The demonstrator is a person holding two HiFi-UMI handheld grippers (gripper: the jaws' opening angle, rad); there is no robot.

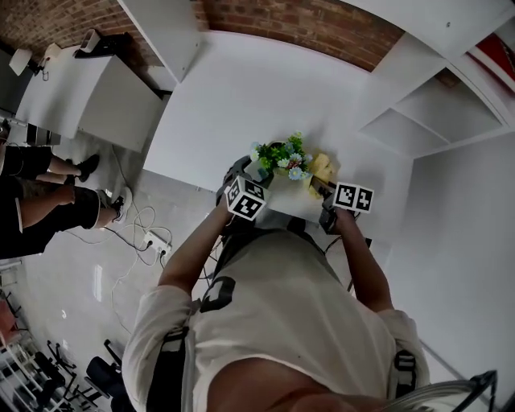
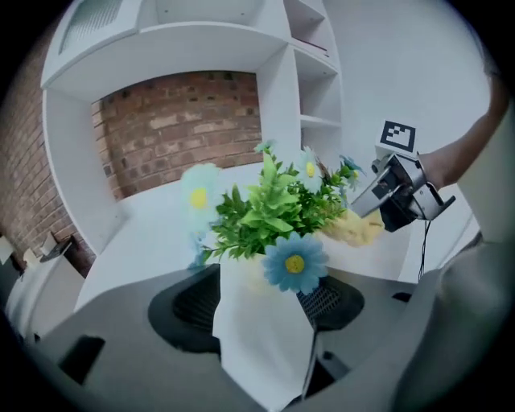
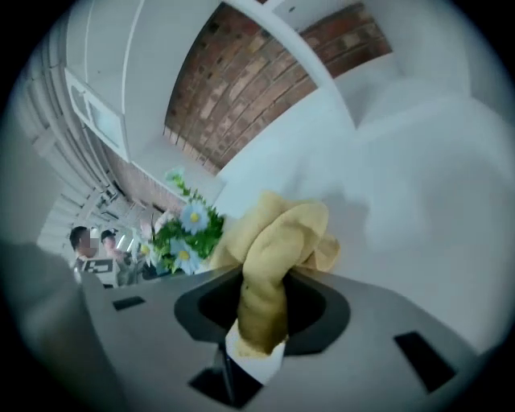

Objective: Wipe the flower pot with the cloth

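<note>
worktop (image 1: 241,105): white, is running up to a brick wall (image 1: 322,24).
left tool (image 2: 261,310): is clamping the flower pot, pads pressing its white sides.
right tool (image 3: 261,314): is gripping the cloth, with the bunched end sticking out past the jaws.
flower pot (image 2: 261,354): is being held at the worktop's near edge, carrying green leaves (image 2: 265,213) and blue flowers (image 2: 295,261); can't tell if it's resting there.
cloth (image 3: 282,233): yellow, is sitting just right of the leaves; contact unclear.

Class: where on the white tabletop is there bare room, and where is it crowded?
Bare: the tabletop from the brick wall down to the flower pot. Crowded: the near edge, where the left gripper holds the pot and the right gripper holds the cloth beside it.
</note>
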